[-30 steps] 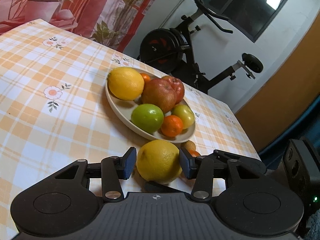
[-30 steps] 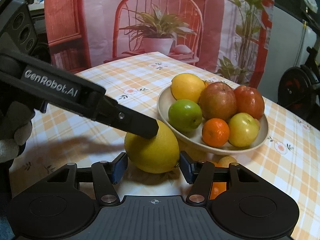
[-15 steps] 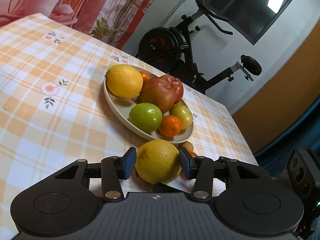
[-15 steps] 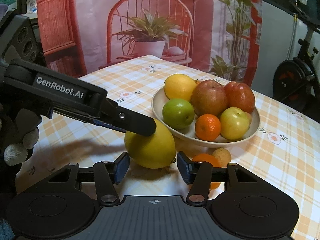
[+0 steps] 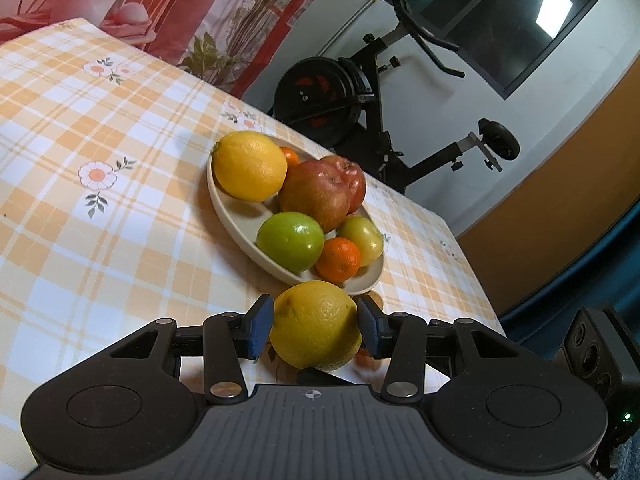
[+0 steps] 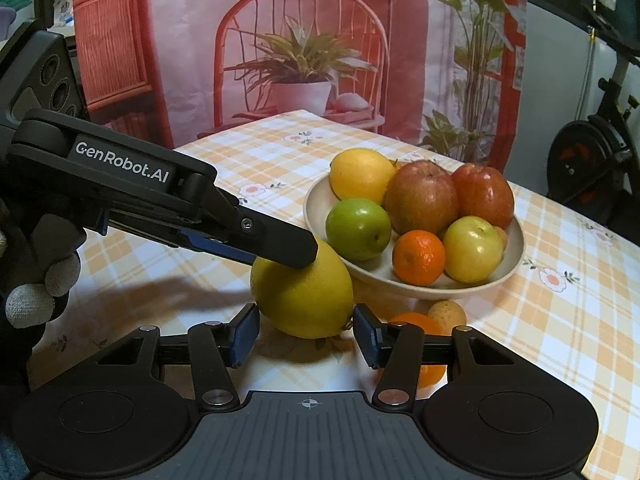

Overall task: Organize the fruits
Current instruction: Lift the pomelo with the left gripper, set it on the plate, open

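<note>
white wall (image 5: 400, 76), dark window (image 5: 516, 20), exercise bike (image 5: 352, 100), printed backdrop (image 6: 304, 40), checked tablecloth (image 5: 100, 220)

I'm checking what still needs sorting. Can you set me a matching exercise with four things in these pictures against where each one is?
Things:
1. nearest lemon
2. green apple
3. small tan fruit
4. exercise bike

Places:
A. beyond the table's far edge
B. in the bowl
C. between the fingers of the left gripper
D. on the tablecloth, just outside the bowl

Pairs: 1-C, 2-B, 3-D, 4-A
</note>
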Action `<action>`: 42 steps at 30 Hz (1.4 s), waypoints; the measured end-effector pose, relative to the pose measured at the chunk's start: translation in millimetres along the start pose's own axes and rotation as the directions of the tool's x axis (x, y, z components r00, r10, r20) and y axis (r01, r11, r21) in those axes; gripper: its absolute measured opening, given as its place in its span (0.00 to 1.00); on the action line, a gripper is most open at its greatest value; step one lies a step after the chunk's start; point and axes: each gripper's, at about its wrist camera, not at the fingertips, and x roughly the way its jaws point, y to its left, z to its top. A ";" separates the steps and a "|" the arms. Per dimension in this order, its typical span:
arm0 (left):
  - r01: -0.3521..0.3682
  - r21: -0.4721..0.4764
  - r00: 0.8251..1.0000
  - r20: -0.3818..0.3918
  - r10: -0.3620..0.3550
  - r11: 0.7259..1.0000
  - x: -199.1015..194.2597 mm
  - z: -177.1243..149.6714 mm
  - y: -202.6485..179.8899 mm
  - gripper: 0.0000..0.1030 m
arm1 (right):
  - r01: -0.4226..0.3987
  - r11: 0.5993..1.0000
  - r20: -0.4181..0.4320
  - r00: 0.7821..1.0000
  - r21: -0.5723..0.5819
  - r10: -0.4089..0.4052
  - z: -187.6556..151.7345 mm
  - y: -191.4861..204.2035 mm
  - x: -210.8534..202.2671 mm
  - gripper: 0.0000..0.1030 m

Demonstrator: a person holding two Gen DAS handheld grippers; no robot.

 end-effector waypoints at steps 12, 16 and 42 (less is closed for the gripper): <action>0.023 -0.031 0.994 0.107 -0.019 0.999 -17.1 37.5 2.6 0.47 | 0.008 0.996 0.065 0.998 -0.092 -0.002 50.3 2.9 -1.2 0.46; 0.013 -0.052 0.990 0.139 -0.006 0.999 -16.5 51.8 10.0 0.44 | 0.004 0.991 0.057 0.998 -0.136 0.004 73.3 1.2 11.5 0.46; -0.024 -0.083 0.994 0.107 0.033 0.996 22.1 73.5 30.3 0.41 | 0.027 0.980 -0.010 0.999 -0.198 -0.030 91.4 -14.0 57.1 0.45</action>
